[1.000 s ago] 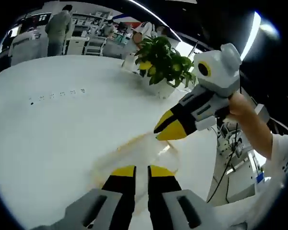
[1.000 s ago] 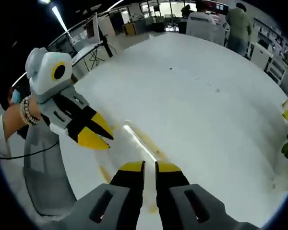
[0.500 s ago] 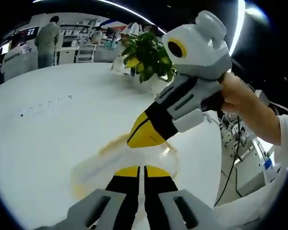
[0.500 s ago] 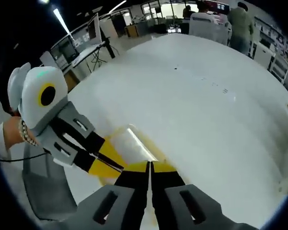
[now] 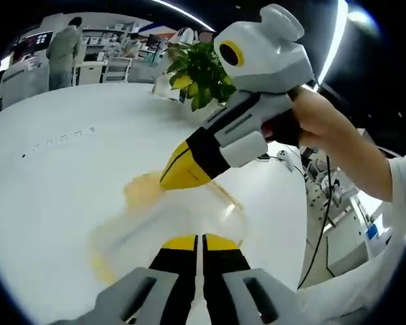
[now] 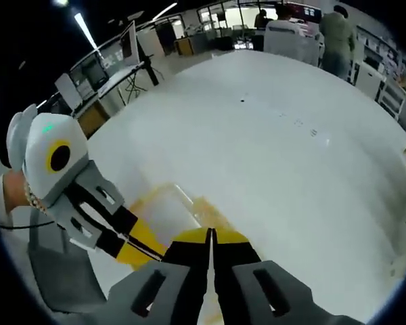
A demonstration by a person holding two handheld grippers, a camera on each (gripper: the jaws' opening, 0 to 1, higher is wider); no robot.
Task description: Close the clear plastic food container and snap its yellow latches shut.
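Both grippers over container

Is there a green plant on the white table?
Yes, a leafy green plant stands at the far side of the white table in the left gripper view.

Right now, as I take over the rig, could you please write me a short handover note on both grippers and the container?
Left gripper: fingers shut, tips at the near edge of the clear container.
Right gripper: fingers shut, tips at the container, pointing down at it; it also shows in the left gripper view.
Container: it lies flat on the white table, with yellow latches visible along its edges. A potted plant stands at the far side of the table.
Done: both grippers are at the container.
Left: blur hides whether the lid is seated or any latch has snapped; check all, then press shut any that are open.
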